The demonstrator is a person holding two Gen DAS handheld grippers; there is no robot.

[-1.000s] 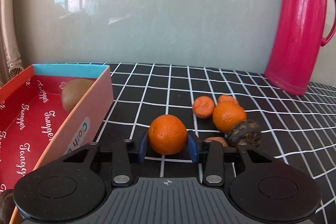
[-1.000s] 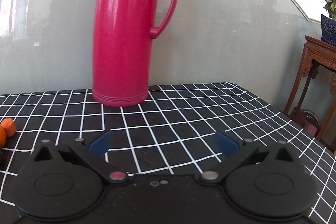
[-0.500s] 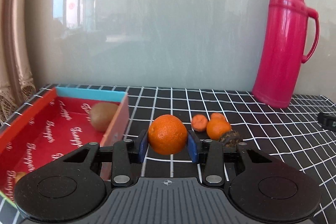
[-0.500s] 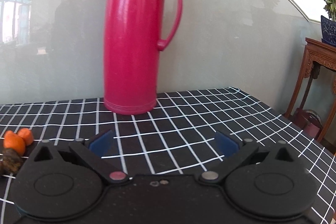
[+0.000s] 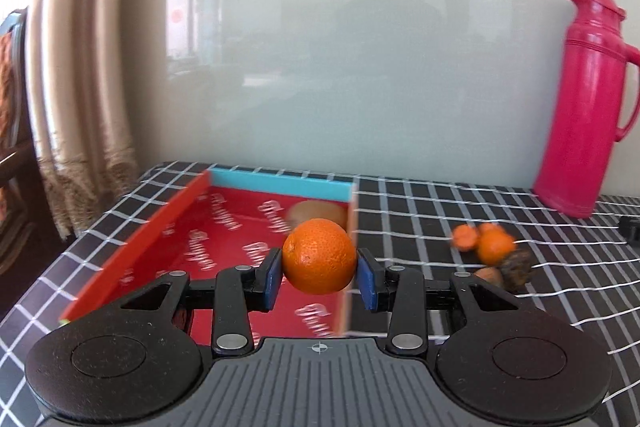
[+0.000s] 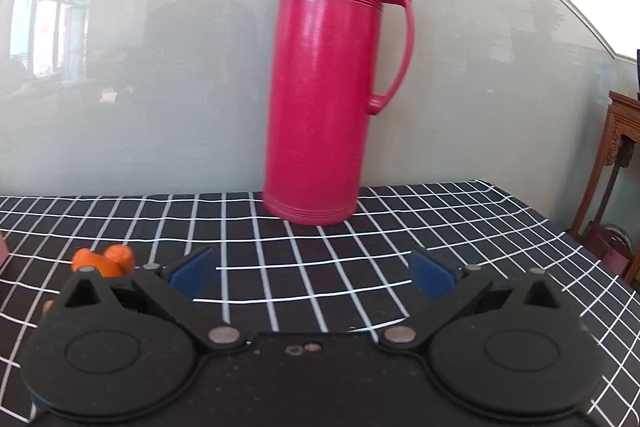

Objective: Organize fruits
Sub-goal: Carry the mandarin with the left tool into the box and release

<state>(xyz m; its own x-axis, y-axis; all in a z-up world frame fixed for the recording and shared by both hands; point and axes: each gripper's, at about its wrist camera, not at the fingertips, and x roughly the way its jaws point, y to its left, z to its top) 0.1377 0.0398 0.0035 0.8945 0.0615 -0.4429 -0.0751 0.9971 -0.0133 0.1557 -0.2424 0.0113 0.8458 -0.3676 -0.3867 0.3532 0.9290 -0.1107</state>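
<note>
The left gripper (image 5: 319,274) held an orange (image 5: 319,255) pinched between its blue fingers (image 5: 273,279), clear of the tabletop (image 5: 440,211). A second earlier that orange sat low over the checked cloth with the red box (image 5: 224,247) off to the left of the fingers; half a second earlier the box had drawn closer; now the box lay directly beyond the fingers, its right wall (image 5: 349,259) passing just behind the orange's right side. A kiwi (image 5: 316,213) rested in the box's far right corner, just beyond the orange. The loose fruit pile (image 5: 494,255), small oranges and a dark fruit, had slid from straight ahead to the right of the right finger, blurred. The red thermos (image 5: 584,107) stood farther right, against the wall.

The right gripper (image 6: 316,271) was held with its fingers (image 6: 194,269) spread wide and nothing between them, as in both earlier frames. The thermos (image 6: 328,87), once ahead of the left finger, now stood beyond the gap between the fingers. More of the small oranges (image 6: 106,261) showed just past the left finger than before.
</note>
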